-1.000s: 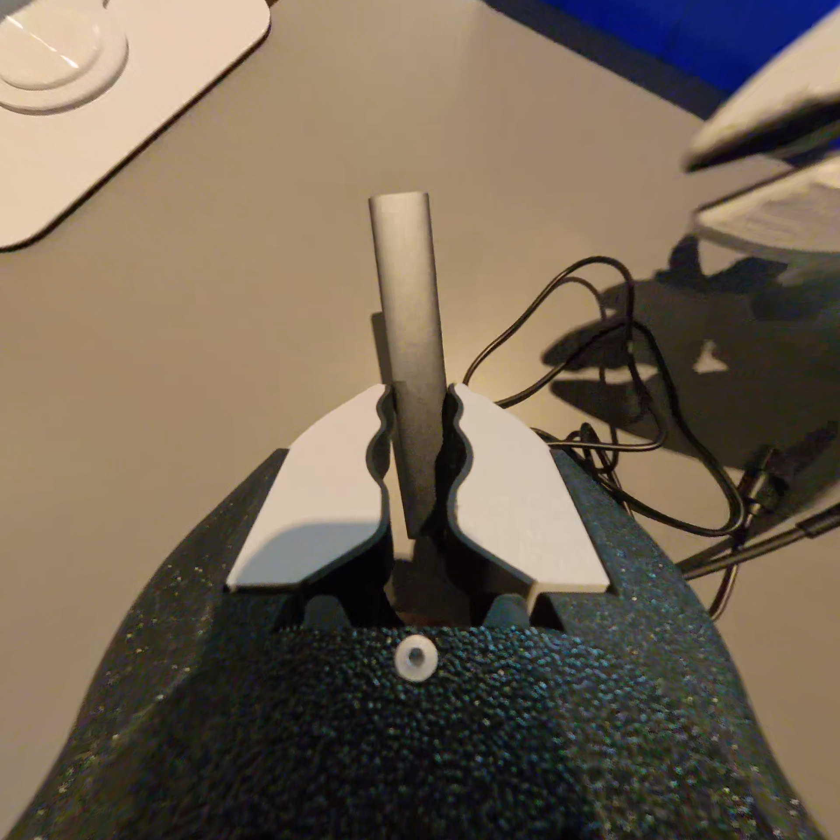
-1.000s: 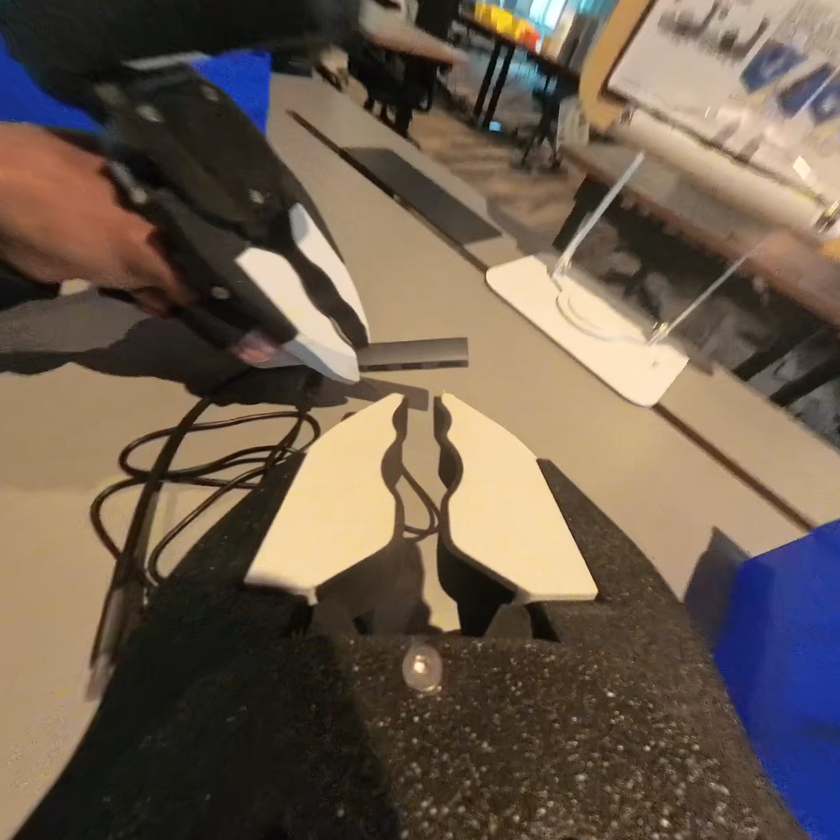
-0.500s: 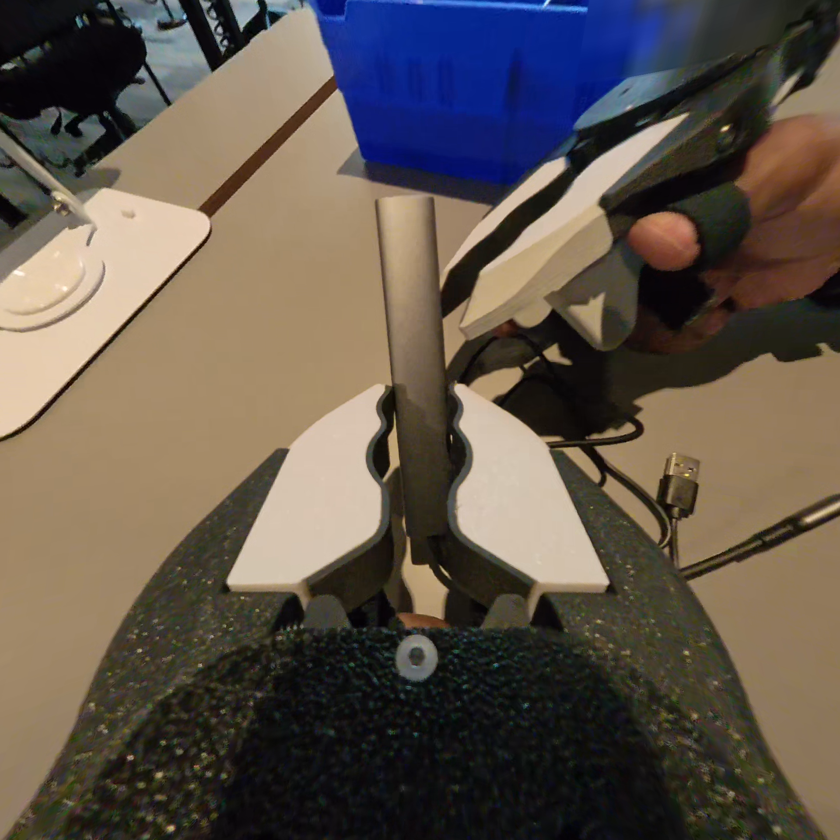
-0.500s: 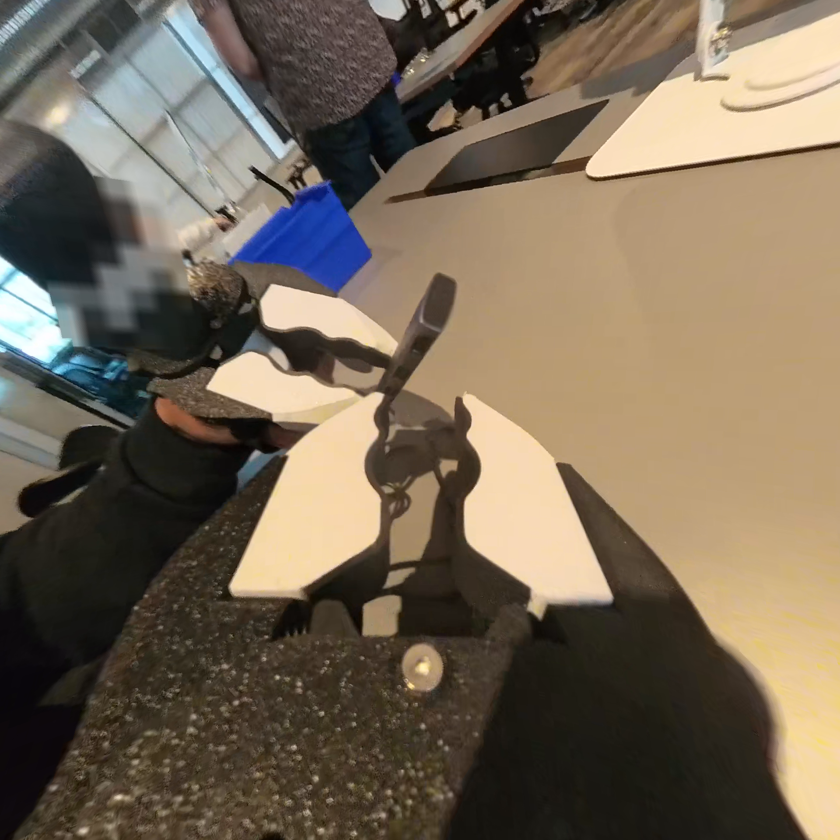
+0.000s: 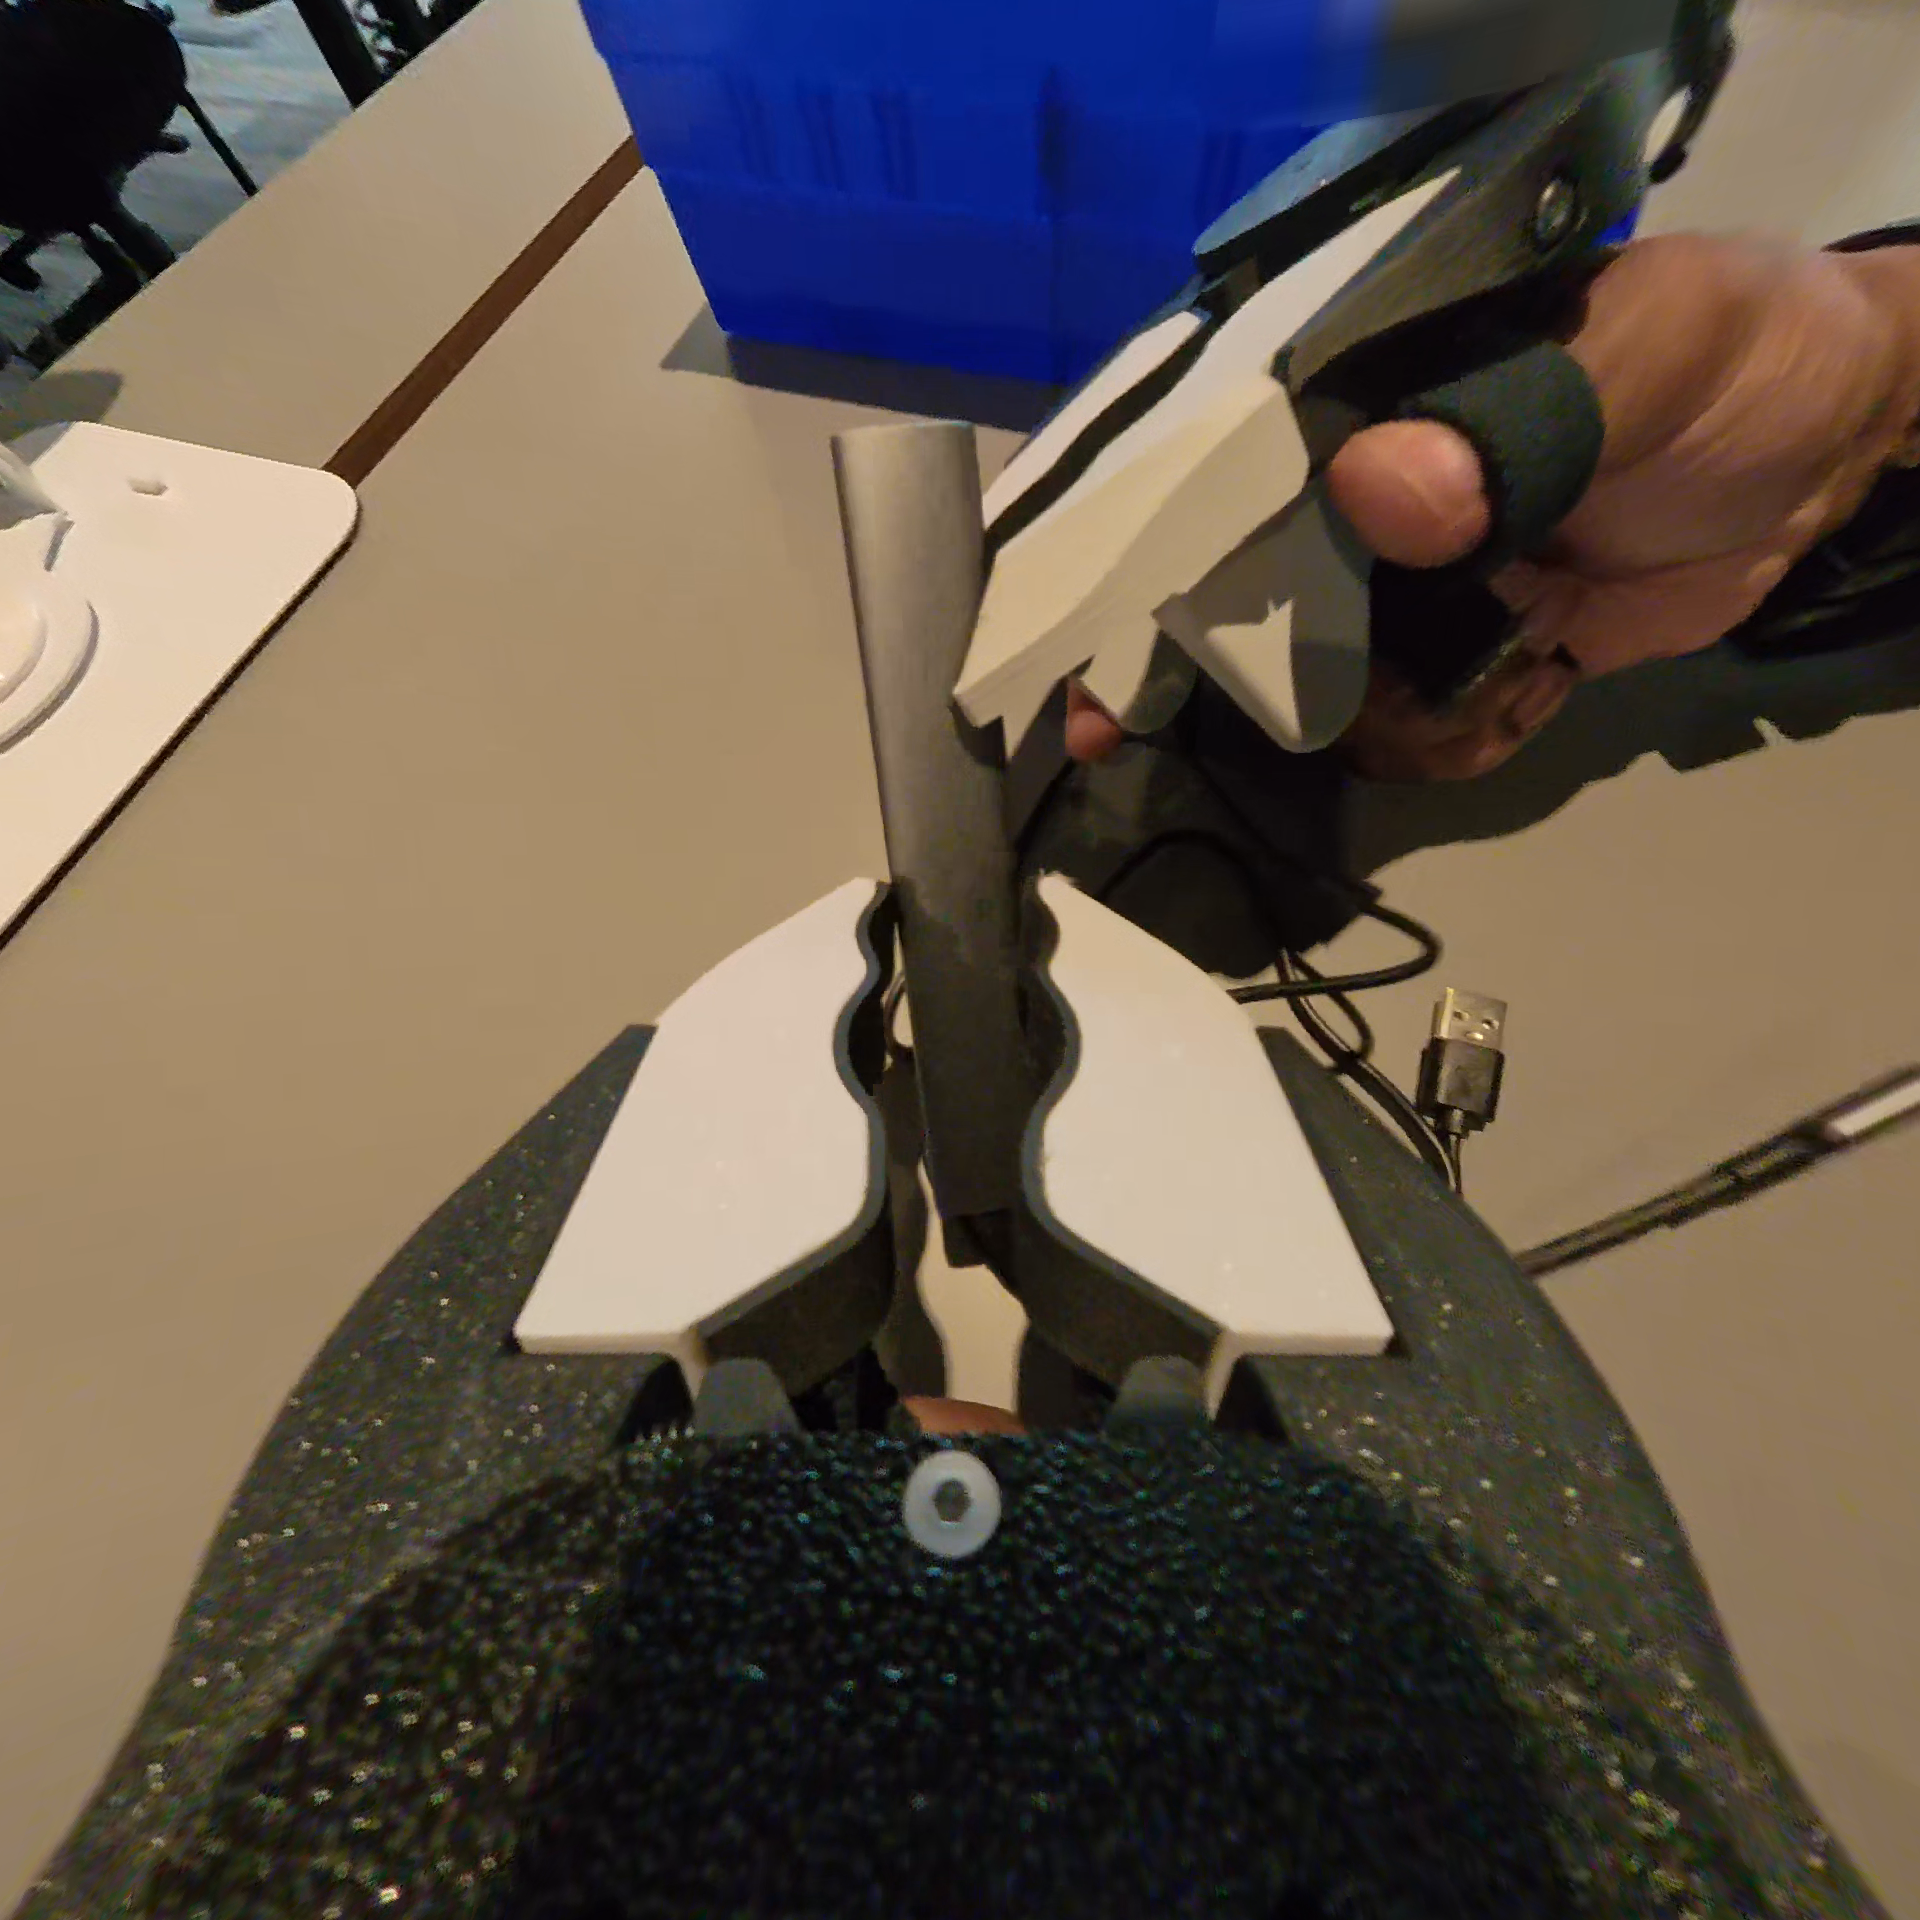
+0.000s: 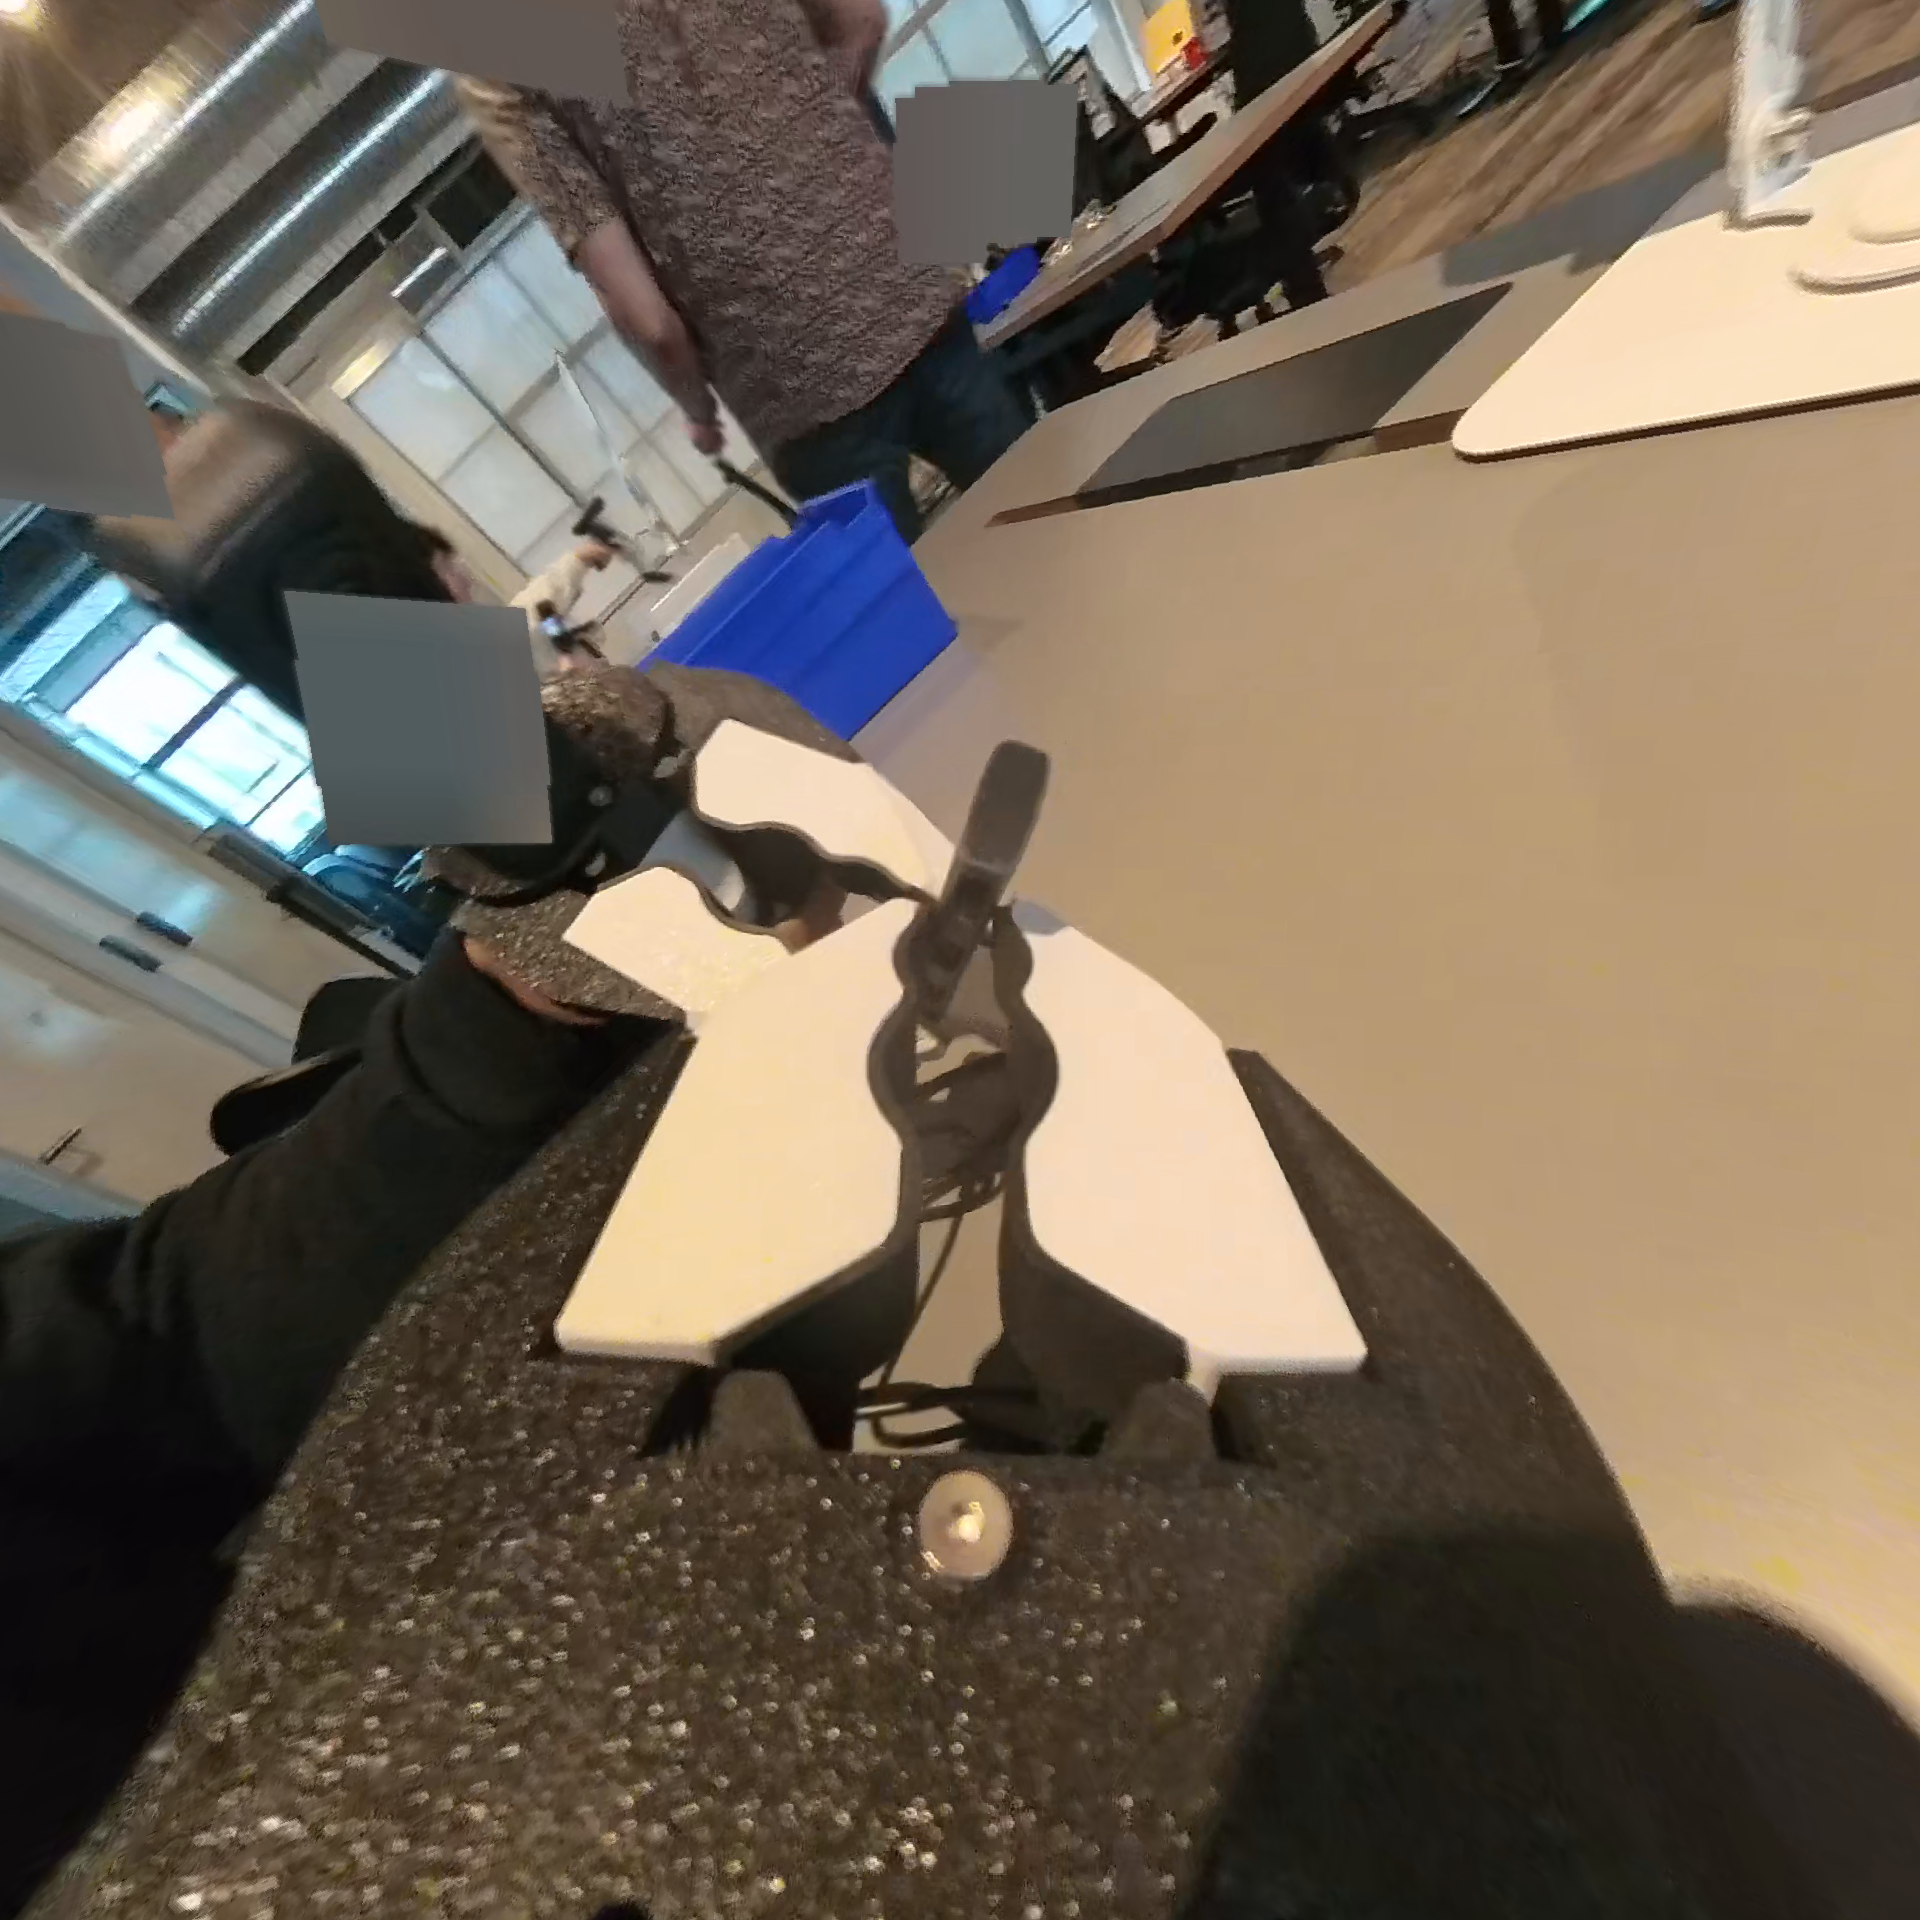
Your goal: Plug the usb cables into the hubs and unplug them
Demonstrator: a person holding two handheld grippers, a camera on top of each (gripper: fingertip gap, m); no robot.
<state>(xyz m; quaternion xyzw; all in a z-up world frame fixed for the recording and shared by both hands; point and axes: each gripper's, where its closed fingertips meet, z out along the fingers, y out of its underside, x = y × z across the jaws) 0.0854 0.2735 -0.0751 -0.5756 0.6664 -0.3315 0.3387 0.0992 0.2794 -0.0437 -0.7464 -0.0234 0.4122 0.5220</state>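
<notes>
Since one second ago the right gripper (image 5: 997,665) has come from the far right edge to just beside the hub (image 5: 930,727), and the blue bin (image 5: 935,177) has entered the left wrist view — so the left gripper has tilted up from the table (image 5: 416,831). The left gripper (image 5: 961,935) is clamped on the lower part of the dark grey hub, which stands out forward from its fingers, off the table. The right gripper, seen from its own camera, has its fingers close together with only a narrow slot; a small dark plug seems to sit at the tips, but I cannot tell surely if it is pinched. A black cable (image 5: 1340,966) lies in loops on the table, and one loose USB plug (image 5: 1463,1060) rests near the left gripper's right side. The biggest risk, I think, is that the hub turns or slides in the left fingers when the plug is pushed, because it is held only at one end. A smaller risk is wrong alignment — the plug could hit the hub's side instead of a port. Also the loops could catch and pull the plug askew.
</notes>
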